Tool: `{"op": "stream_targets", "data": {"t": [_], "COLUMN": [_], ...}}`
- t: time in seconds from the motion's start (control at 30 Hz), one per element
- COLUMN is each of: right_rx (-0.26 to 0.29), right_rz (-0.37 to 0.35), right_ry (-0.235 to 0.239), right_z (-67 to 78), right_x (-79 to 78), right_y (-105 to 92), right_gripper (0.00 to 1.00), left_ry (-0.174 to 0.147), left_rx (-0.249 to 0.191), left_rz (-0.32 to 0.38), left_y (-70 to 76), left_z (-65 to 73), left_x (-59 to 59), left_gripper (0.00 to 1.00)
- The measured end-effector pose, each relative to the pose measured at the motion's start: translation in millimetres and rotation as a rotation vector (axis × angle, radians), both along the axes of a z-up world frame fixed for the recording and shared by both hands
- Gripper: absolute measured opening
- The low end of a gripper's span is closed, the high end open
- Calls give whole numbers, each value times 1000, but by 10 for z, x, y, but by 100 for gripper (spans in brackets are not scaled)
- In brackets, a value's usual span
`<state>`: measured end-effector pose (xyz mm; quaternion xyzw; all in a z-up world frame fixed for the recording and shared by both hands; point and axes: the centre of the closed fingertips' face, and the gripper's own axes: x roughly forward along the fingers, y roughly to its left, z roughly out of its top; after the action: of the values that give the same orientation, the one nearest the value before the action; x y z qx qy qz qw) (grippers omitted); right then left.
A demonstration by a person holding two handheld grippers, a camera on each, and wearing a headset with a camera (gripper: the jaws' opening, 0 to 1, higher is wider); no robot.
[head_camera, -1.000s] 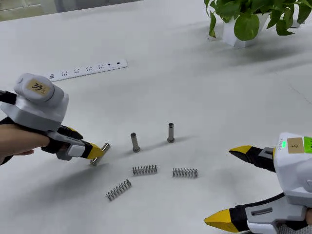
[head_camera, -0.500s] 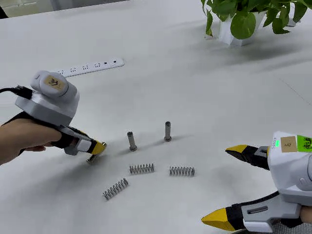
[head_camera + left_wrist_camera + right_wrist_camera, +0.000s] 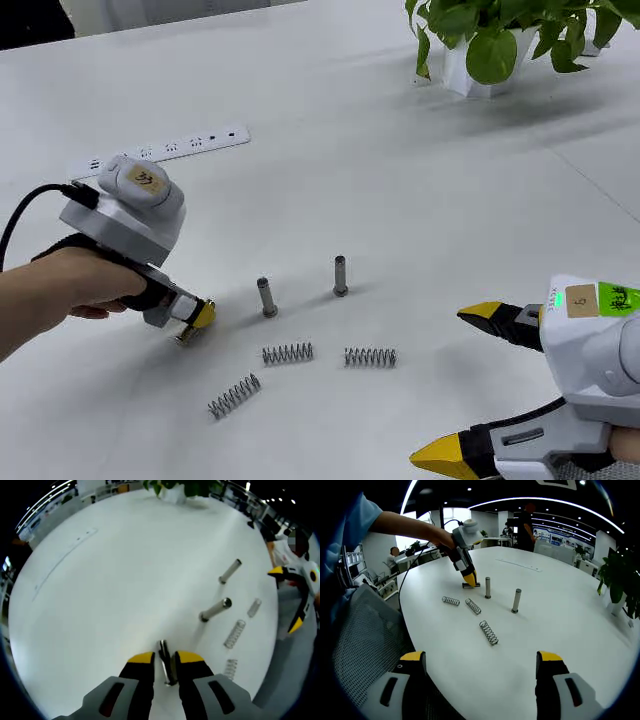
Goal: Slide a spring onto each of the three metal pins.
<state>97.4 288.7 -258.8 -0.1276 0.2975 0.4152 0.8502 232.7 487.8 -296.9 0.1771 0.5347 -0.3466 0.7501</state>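
Head view, power strip (image 3: 160,148) and potted plant (image 3: 480,40) behind, metal pin (image 3: 165,662) flat, clamped lengthwise in left gripper (image 3: 195,322), right gripper (image 3: 455,387) spread wide.

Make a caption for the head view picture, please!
Left gripper clamps a lying pin beside two upright pins, three springs waiting, right gripper open.

Dull metal pins (image 3: 340,276), wire springs (image 3: 370,356), matt table (image 3: 400,180).

You are in an open office: big white oval table (image 3: 570,630), grey mesh chair (image 3: 360,640), long ceiling lights (image 3: 540,499), green potted plant (image 3: 490,55).
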Motion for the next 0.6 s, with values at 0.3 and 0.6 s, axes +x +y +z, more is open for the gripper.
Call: {"op": "stream_targets", "data": {"t": [0.3,0.6], "right_rx": [0,-14], "right_rz": [7,18], "right_ry": [-8,-8], "right_z": [9,-20], "right_x": [6,-10], "right_y": [8,10], "right_gripper": [92,92], "left_ry": [-8,-7], "left_rx": [50,132], "left_rz": [4,-2], "left_y": [24,22], "left_z": [-1,-20], "left_x": [38,57], "left_gripper": [14,12]}}
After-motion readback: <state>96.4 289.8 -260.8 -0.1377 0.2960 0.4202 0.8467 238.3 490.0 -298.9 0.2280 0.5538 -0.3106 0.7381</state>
